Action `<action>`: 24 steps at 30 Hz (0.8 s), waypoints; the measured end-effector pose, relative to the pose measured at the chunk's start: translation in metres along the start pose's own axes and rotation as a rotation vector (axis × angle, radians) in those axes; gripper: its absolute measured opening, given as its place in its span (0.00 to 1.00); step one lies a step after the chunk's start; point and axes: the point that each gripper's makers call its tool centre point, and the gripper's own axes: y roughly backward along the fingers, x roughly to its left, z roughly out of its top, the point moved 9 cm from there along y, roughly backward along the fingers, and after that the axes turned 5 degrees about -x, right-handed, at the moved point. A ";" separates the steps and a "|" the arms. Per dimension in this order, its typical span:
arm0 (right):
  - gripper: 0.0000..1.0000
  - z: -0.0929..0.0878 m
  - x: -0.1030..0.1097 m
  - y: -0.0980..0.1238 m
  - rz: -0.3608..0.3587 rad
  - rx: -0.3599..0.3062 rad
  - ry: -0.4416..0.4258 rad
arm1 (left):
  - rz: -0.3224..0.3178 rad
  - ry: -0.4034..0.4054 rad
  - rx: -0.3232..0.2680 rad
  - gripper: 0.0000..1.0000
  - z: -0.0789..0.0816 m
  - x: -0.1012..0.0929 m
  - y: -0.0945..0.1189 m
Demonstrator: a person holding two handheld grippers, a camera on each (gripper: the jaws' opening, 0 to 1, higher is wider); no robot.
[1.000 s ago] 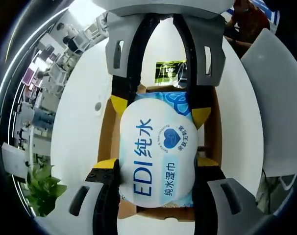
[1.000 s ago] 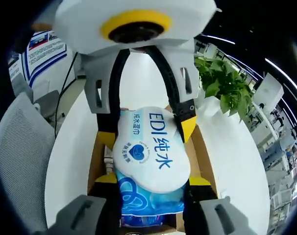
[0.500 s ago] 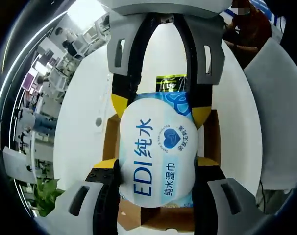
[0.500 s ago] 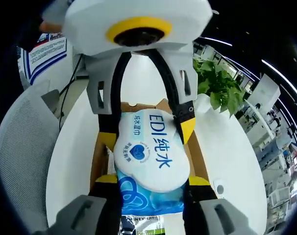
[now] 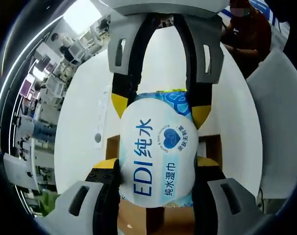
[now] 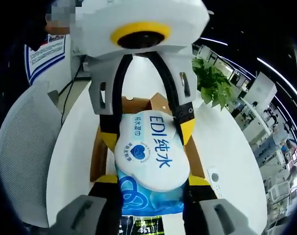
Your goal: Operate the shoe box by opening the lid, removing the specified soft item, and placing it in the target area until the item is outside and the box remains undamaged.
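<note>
Here both grippers' jaws clamp the wipes pack [image 5: 158,154] from opposite ends, above the shoe box [image 6: 138,105].

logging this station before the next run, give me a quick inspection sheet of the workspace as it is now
surface: round white table, with a small round fitting set in it
job's things: pack of wet wipes held above the open cardboard shoe box; box lid cannot be made out
clutter: a dark printed packet lies on the table at the bottom edge of the right gripper view
grippers: left gripper and right gripper both shut on the pack, from opposite ends
cables: dark cable beyond the table edge
surroundings: grey mesh chair, potted plant, office desks, a seated person
</note>
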 end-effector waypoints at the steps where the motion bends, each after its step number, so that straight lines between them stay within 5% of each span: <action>1: 0.45 -0.002 -0.001 0.001 -0.001 0.000 -0.002 | -0.002 -0.002 -0.001 0.59 0.002 0.000 -0.001; 24: 0.45 -0.051 -0.016 0.030 -0.007 0.018 -0.011 | -0.034 -0.008 -0.032 0.59 0.045 0.003 -0.040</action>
